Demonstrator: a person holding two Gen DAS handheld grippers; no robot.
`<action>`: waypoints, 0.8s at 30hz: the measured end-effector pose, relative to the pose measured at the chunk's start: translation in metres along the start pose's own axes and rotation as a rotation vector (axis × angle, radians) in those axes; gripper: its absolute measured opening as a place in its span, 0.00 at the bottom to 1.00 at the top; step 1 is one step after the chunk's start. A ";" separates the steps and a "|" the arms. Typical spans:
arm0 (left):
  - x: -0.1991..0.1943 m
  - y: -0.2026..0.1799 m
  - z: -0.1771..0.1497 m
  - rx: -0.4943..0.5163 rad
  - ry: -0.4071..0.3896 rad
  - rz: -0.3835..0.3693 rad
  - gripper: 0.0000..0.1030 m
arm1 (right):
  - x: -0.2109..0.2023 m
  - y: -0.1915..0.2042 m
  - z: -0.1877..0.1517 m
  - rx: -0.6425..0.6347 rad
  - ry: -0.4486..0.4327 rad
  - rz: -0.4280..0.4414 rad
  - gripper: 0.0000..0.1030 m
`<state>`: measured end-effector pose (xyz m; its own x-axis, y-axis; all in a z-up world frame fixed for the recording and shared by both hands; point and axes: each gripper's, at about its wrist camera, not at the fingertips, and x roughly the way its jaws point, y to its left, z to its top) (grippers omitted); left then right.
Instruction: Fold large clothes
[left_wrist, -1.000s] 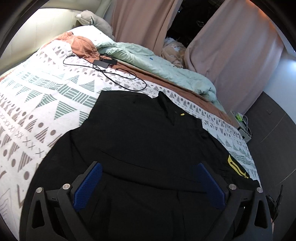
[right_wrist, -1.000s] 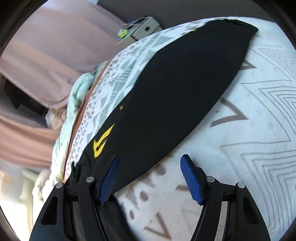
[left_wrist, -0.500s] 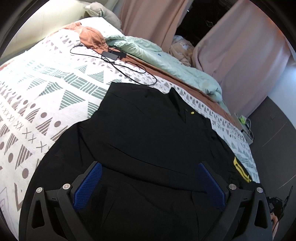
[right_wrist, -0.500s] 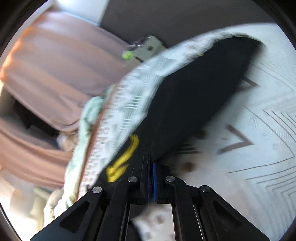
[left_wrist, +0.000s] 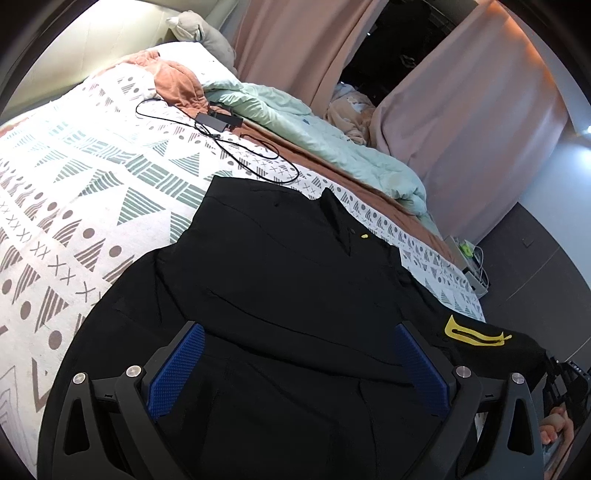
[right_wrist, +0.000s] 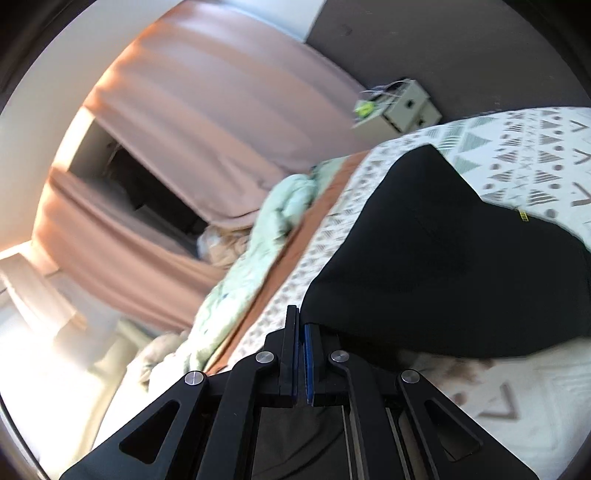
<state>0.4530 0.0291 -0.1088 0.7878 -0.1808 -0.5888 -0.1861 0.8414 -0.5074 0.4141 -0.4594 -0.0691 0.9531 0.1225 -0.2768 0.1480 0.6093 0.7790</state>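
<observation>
A large black garment (left_wrist: 295, 280) lies spread on the patterned bed sheet (left_wrist: 92, 192), with a yellow emblem (left_wrist: 476, 332) on its right part. My left gripper (left_wrist: 299, 369) hovers open just above the garment's near part, its blue pads (left_wrist: 177, 369) wide apart with nothing between them. My right gripper (right_wrist: 301, 325) is shut on an edge of the black garment (right_wrist: 443, 258), which rises from the bed in a raised fold. In the left wrist view that lifted corner runs to the right edge, where a hand (left_wrist: 554, 432) shows.
A charger brick with a looping black cable (left_wrist: 218, 122) lies on the sheet beyond the garment. A pale green duvet (left_wrist: 314, 125) and an orange-brown cloth (left_wrist: 177, 81) are bunched along the far side. Pink curtains (left_wrist: 461, 110) hang behind. A small box with cables (right_wrist: 402, 103) sits on the floor.
My right gripper shut on the garment's edge by the yellow emblem and rose, pulling that part up off the sheet. My left gripper stayed open and drifted slightly over the garment.
</observation>
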 end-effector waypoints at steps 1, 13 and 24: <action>-0.001 0.001 0.000 -0.005 0.000 0.000 0.99 | 0.001 0.011 -0.006 -0.015 0.010 0.017 0.04; -0.010 0.015 0.008 -0.047 -0.007 -0.010 0.99 | 0.055 0.079 -0.088 -0.141 0.191 0.097 0.04; -0.010 0.030 0.012 -0.116 0.028 0.050 0.99 | 0.138 0.086 -0.185 -0.213 0.484 0.029 0.08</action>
<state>0.4465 0.0623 -0.1111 0.7596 -0.1555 -0.6315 -0.2926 0.7856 -0.5453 0.5094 -0.2452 -0.1447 0.7176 0.4588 -0.5239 0.0184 0.7396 0.6728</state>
